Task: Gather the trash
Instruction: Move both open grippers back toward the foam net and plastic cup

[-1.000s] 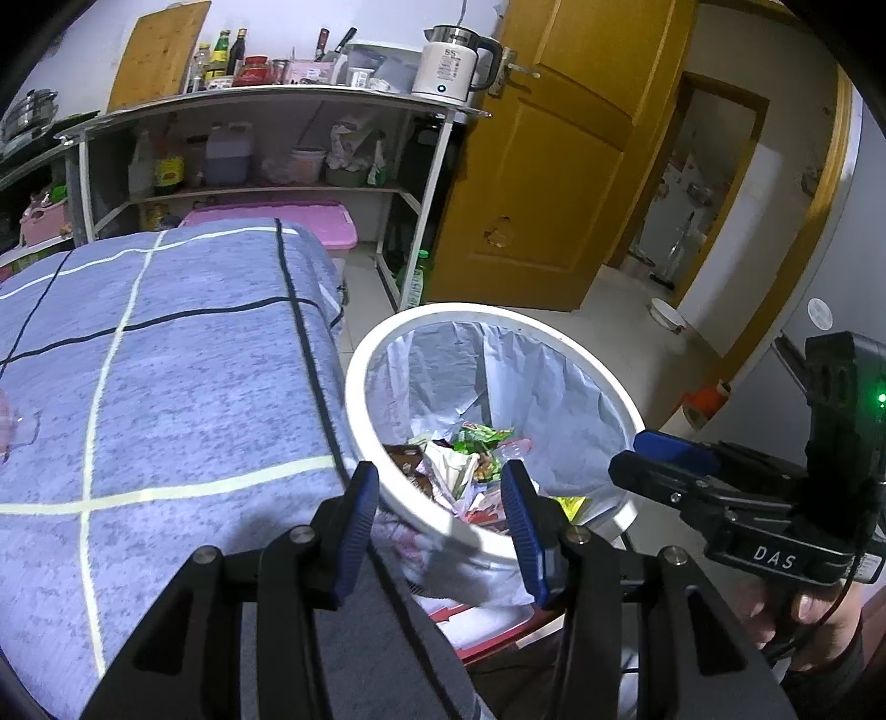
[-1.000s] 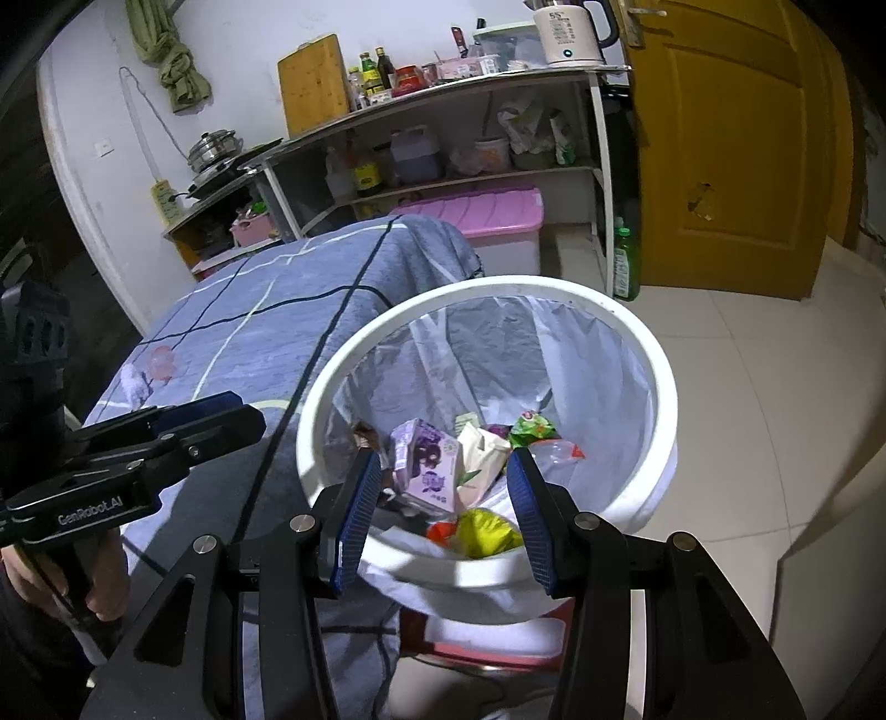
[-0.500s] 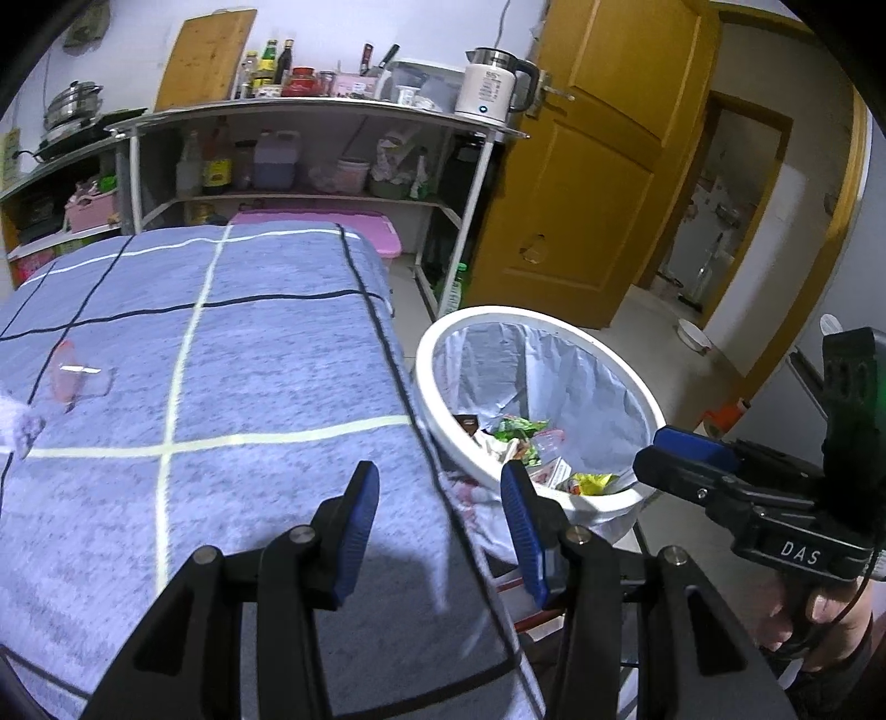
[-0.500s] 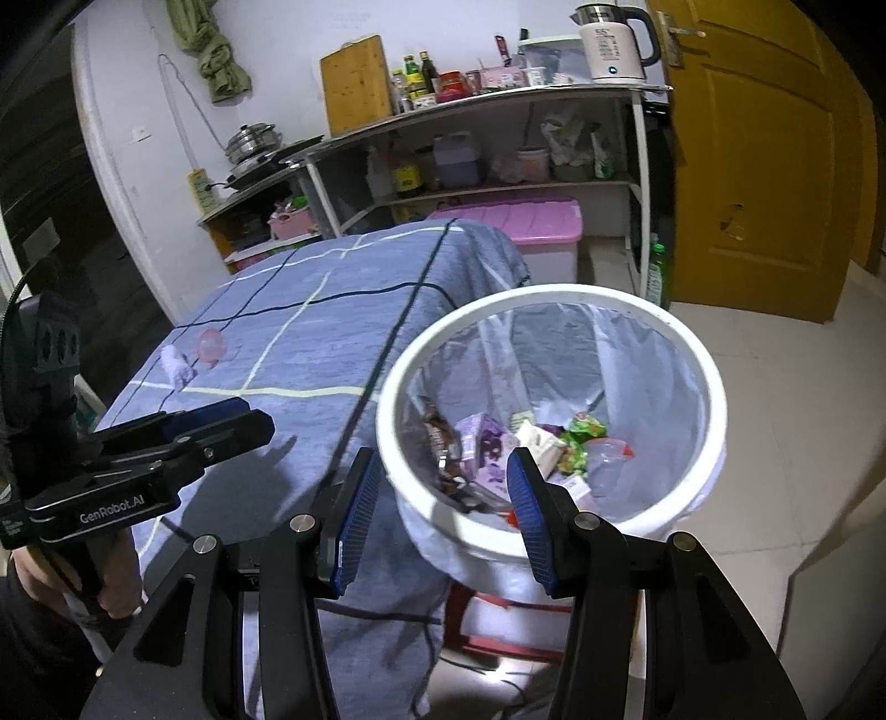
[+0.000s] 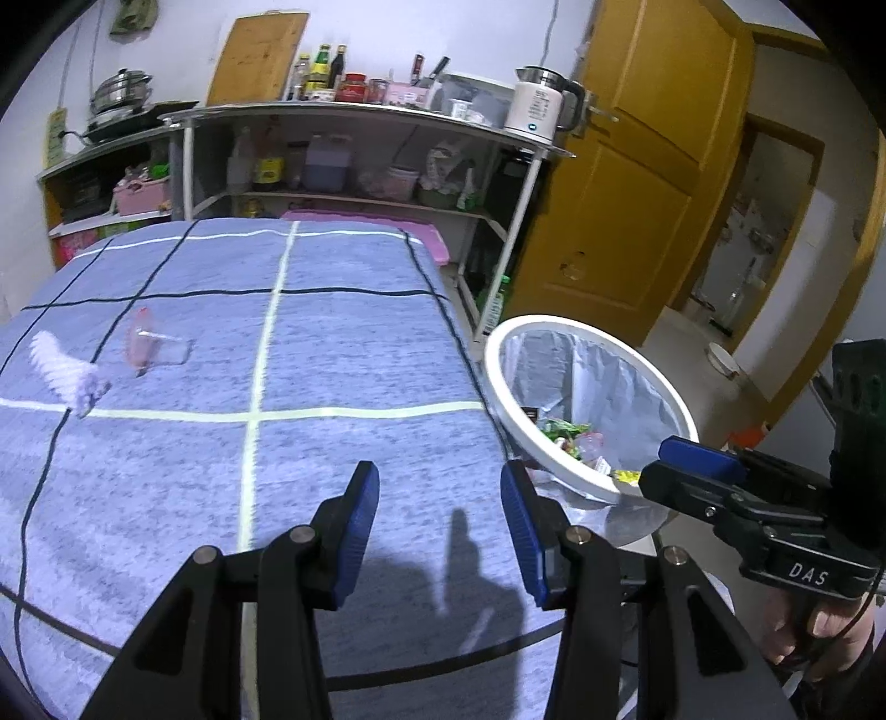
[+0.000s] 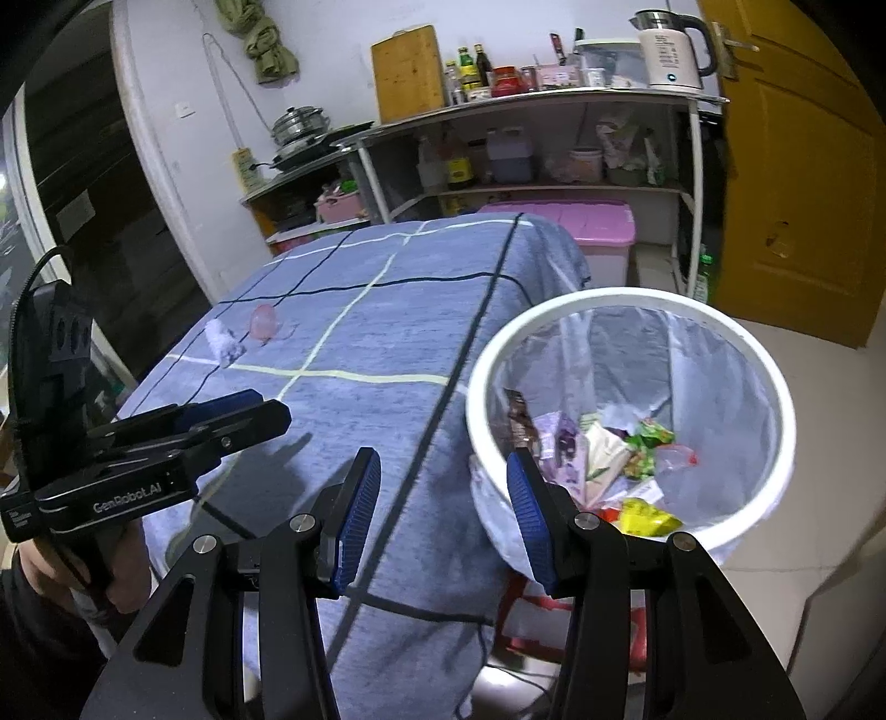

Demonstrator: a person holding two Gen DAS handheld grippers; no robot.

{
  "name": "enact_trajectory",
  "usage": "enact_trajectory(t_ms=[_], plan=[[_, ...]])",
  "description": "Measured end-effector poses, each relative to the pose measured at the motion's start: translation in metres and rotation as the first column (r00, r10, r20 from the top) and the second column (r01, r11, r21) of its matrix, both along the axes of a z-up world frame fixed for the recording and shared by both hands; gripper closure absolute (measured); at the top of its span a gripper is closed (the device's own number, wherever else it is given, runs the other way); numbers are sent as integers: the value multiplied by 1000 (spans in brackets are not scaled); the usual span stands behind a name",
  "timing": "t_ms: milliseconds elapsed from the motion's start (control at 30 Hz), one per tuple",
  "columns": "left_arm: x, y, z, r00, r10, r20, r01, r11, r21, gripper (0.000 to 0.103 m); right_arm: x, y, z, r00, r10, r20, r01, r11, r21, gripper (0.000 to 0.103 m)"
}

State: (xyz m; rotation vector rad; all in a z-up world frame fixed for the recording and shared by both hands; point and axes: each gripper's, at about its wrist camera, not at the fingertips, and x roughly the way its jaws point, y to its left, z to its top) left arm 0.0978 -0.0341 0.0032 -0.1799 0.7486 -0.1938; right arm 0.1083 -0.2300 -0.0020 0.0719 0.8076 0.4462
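A crumpled pale tissue [image 5: 69, 376] [image 6: 224, 342] and a pink see-through plastic scrap [image 5: 145, 342] [image 6: 263, 321] lie on the far left of the blue checked tablecloth [image 5: 332, 360] [image 6: 387, 332]. Beside the table's right edge stands a white bin [image 5: 554, 321] [image 6: 626, 293] with a clear liner, holding several wrappers. My left gripper [image 5: 440, 482] [image 6: 268, 409] hovers over the near part of the cloth, open and empty. Further right, my right gripper [image 6: 443, 471] [image 5: 659, 459] hangs over the table's edge next to the bin's rim, also open and empty.
Behind the table stands a metal shelf [image 5: 354, 111] with a kettle [image 6: 670, 50], bottles and a wooden board. A pink storage box [image 6: 587, 221] sits under it. A yellow door [image 5: 637, 194] is to the right. A red stool [image 6: 526, 615] shows beneath the bin.
Both views have swung left, from over the bin toward the table. The bin has slid to the right in both, and the tissue and pink scrap have come into sight.
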Motion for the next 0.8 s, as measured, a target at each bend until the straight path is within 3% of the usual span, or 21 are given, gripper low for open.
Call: enact_trajectory(t_ms=[467, 800], plan=[[-9, 47, -4, 993, 114, 5, -114, 993, 2, 55, 14, 50, 4, 993, 118, 16, -117, 993, -18, 54], [-17, 93, -11, 973, 232, -15, -232, 973, 10, 55, 28, 85, 9, 976, 213, 46, -212, 977, -37, 54]])
